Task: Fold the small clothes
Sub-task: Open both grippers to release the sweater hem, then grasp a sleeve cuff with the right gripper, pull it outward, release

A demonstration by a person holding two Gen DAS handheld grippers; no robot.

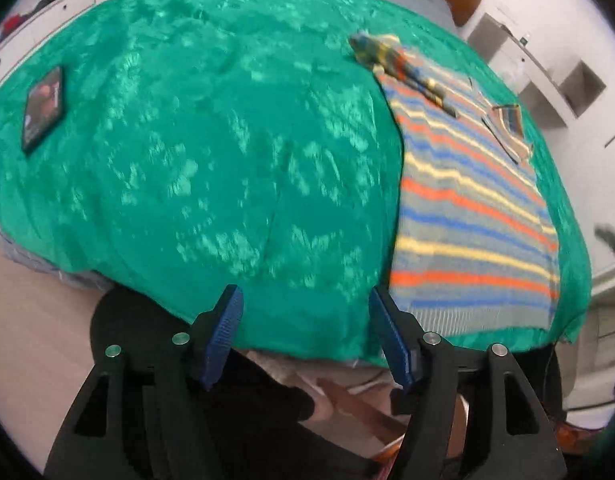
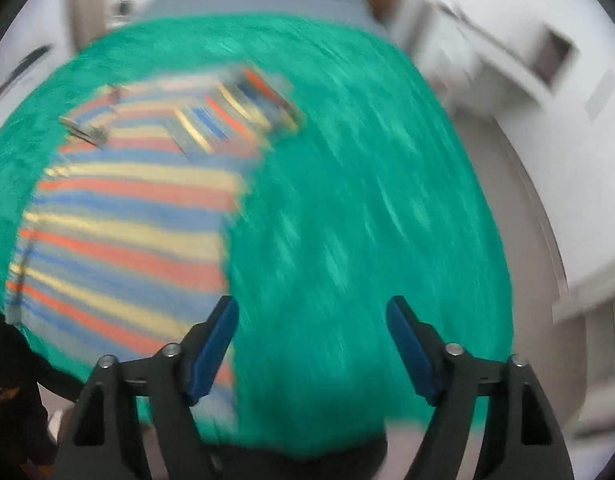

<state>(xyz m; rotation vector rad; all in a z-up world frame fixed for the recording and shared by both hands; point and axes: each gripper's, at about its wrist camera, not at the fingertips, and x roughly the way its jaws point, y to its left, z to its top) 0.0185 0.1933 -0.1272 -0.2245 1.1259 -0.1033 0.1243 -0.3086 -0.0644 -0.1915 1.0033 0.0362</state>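
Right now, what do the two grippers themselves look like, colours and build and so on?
Both look alike. The left gripper and the right gripper each have two ribbed blue finger pads mounted on matte black plastic arms with triangular cut-outs. Round silver pins mark the pivots. No cables, labels or sleeves are visible.

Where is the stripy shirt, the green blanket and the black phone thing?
striped shirt (image 1: pixel 471 216), left wrist view, middle of its body.
green blanket (image 1: pixel 211 152), left wrist view, bare middle part.
black phone-like slab (image 1: pixel 43 108), left wrist view, its dark face.
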